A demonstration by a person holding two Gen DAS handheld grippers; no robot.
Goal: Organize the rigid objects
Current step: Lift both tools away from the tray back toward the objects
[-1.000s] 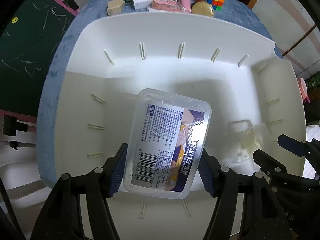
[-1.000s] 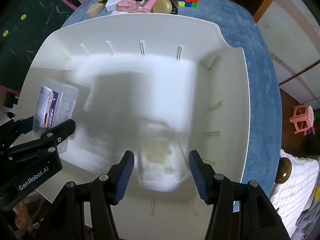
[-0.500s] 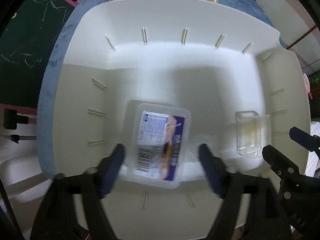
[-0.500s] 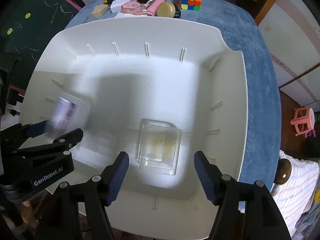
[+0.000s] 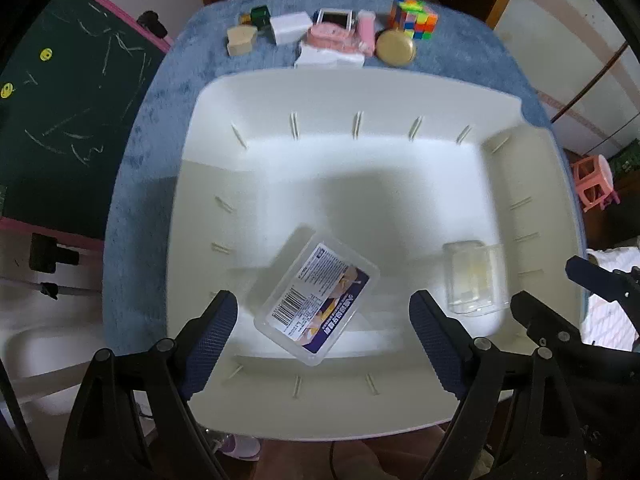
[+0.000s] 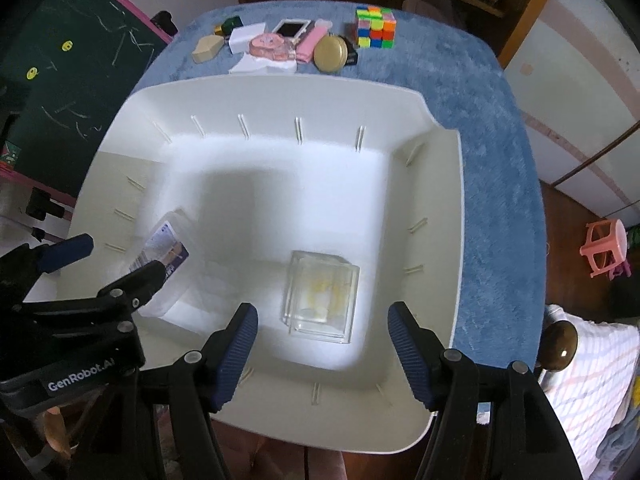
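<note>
A large white bin (image 5: 400, 92) (image 6: 448, 208) sits on a blue-covered table. Inside it lie a clear flat box with a purple barcode label (image 5: 318, 298) (image 6: 166, 254) at the left and a clear square box (image 5: 474, 280) (image 6: 320, 296) at the right. My left gripper (image 5: 322, 314) is open and empty, raised above the labelled box. My right gripper (image 6: 322, 338) is open and empty, above the near edge of the clear square box. Each gripper shows at the edge of the other's view.
A row of small objects stands on the table beyond the bin: a Rubik's cube (image 5: 414, 18) (image 6: 376, 26), a gold round tin (image 5: 396, 48), pink items (image 5: 334, 36), a white block (image 5: 290, 28), a beige block (image 5: 240, 40). A chalkboard (image 5: 60, 120) stands at the left.
Both grippers opened, let go of their boxes and rose up and back. The labelled box now lies tilted on the bin floor; the clear box rests at the right.
</note>
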